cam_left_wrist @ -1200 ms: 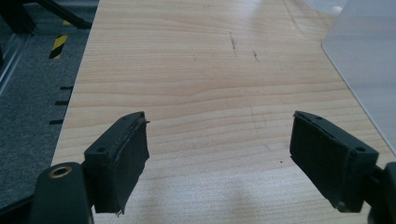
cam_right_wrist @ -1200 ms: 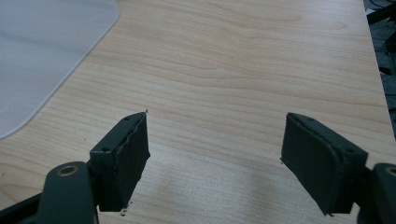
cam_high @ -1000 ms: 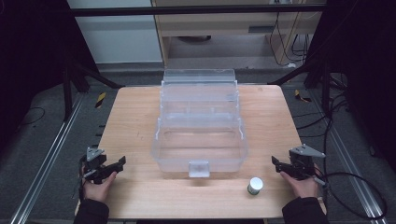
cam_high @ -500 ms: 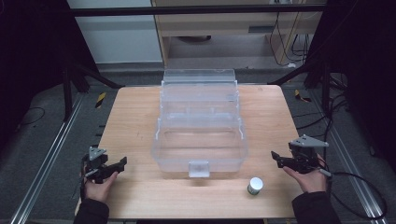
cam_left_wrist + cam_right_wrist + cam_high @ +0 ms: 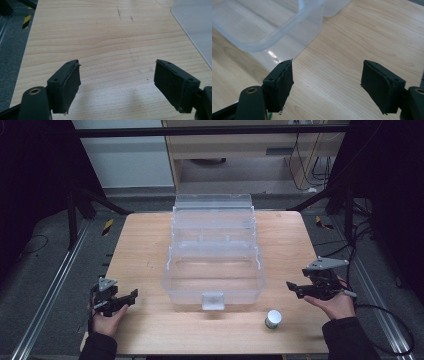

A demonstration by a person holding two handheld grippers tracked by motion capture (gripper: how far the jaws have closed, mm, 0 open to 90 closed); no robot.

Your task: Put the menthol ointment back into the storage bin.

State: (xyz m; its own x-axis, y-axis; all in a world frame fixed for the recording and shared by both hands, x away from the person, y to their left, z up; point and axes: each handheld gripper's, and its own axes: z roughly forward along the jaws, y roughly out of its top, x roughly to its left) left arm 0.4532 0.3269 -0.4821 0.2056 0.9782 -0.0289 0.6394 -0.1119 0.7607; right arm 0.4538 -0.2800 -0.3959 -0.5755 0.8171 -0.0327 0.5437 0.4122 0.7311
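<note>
Table: pale wood | floor: grey carpet | both grippers' fingers spread, empty

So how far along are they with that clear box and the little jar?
Barely begun. The clear box already stands open. Nothing is in hand: the left gripper and right gripper are open and empty. The small white jar sits on the table outside the box, so any handling is left.
</note>
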